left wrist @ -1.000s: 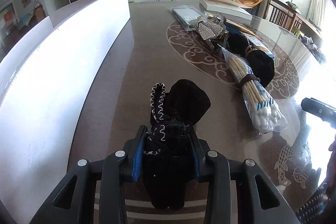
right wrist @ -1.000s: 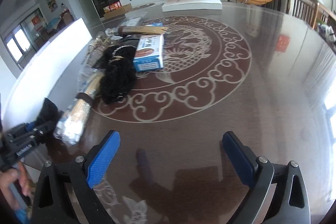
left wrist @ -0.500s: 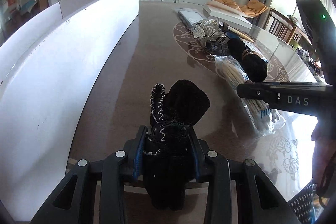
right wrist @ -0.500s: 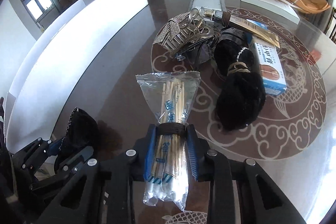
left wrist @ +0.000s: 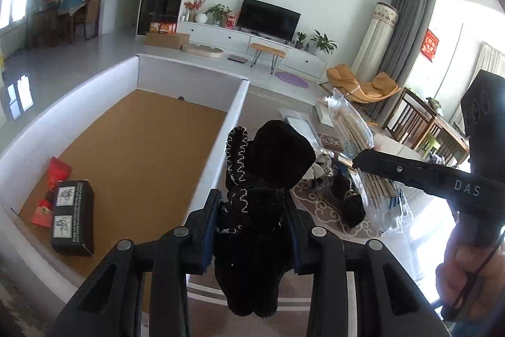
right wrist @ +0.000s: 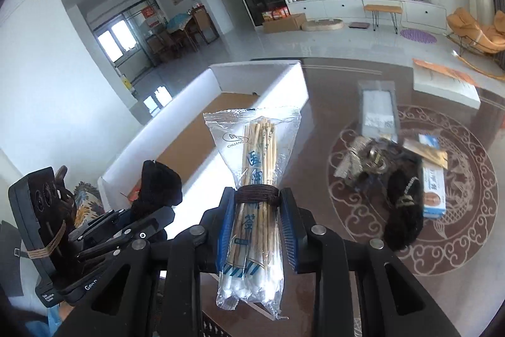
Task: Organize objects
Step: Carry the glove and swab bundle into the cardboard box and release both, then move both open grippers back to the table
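Right tongs (right wrist: pixel 257 229) clamp cotton swab pack (right wrist: pixel 255 179) lengthwise, sticks pointing forward, left tongs (left wrist: pixel 252 229) gripping black knit pouch (left wrist: pixel 262 179)

Left gripper (left wrist: pixel 252 229) and right gripper (right wrist: pixel 257 229) clamped, aloft.

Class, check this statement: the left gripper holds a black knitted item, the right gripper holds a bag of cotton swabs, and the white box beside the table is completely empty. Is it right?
One part is wrong: the white box is not empty. The left wrist view shows a black carton and a red packet on its brown floor. The rest stands: the left gripper holds the black knitted item, and the right gripper holds the bag of cotton swabs.
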### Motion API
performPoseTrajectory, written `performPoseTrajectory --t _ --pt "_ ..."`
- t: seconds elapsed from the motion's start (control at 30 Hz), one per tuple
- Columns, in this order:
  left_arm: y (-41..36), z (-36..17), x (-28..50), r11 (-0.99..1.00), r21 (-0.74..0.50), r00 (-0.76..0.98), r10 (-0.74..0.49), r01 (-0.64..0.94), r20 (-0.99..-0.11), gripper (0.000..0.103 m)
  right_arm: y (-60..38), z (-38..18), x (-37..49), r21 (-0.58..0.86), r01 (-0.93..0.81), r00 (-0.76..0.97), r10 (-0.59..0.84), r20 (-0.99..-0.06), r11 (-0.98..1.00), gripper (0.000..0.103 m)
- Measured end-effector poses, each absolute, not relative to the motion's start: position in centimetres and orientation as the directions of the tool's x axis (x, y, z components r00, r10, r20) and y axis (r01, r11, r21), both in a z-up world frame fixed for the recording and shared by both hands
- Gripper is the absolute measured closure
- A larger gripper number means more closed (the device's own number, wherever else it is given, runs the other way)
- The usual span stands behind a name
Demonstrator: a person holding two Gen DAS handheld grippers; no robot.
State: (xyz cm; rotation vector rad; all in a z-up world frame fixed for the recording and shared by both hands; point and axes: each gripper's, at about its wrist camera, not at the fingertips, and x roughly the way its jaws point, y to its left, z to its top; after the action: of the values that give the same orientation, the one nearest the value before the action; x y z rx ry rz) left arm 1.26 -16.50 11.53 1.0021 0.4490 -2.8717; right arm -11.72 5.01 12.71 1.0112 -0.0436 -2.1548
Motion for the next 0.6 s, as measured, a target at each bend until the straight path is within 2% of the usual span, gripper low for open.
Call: performPoseTrajectory --t 0.17,0.33,0.37,0.4,0.47,0.5,0.6 --pt "-24.0 10.5 0.0 -0.932 -0.16 -0.716 -0.132 0.324 -0.686 0.067 -5.4 14.3 -11.7 0.297 0.716 -0.348 -0.692 -0.633 -0.631 0.074" --pt "-27.9 7.0 -2.3 -0.914 -0.092 -0.596 -0.179 0.396 -0.783 0.066 -12.8 10.8 -12.3 0.246 0.748 -0.31 -0.651 -0.693 -0.617 0.072" --pt "-28.2 6.4 -2.6 -0.908 -0.077 -0.571 -0.192 0.413 -0.798 0.061 -13.5 9.8 -12.7 0.251 0.744 -0.292 -0.639 -0.712 -0.619 0.069" --pt "-28.5 5.9 -2.7 -0.899 -0.067 -0.553 -0.206 0.433 -0.807 0.054 -13.9 8.8 -13.1 0.26 0.737 -0.276 -0.628 -0.727 -0.624 0.056" --pt "-28.8 5.5 -2.3 -0.879 -0.055 -0.538 -0.24 0.474 -0.808 0.019 -13.0 8.1 -13.2 0.28 0.724 -0.28 -0.639 -0.716 -0.63 0.04" --pt "-28.7 5.6 -1.8 -0.869 -0.054 -0.548 -0.261 0.491 -0.795 0.016 -12.0 8.1 -13.0 0.278 0.723 -0.299 -0.649 -0.7 -0.632 0.035" --pt "-27.7 6.3 -0.2 -0.863 -0.089 -0.594 -0.264 0.497 -0.76 0.015 -8.1 8.3 -12.1 0.211 0.714 -0.396 -0.634 -0.664 -0.667 0.021"
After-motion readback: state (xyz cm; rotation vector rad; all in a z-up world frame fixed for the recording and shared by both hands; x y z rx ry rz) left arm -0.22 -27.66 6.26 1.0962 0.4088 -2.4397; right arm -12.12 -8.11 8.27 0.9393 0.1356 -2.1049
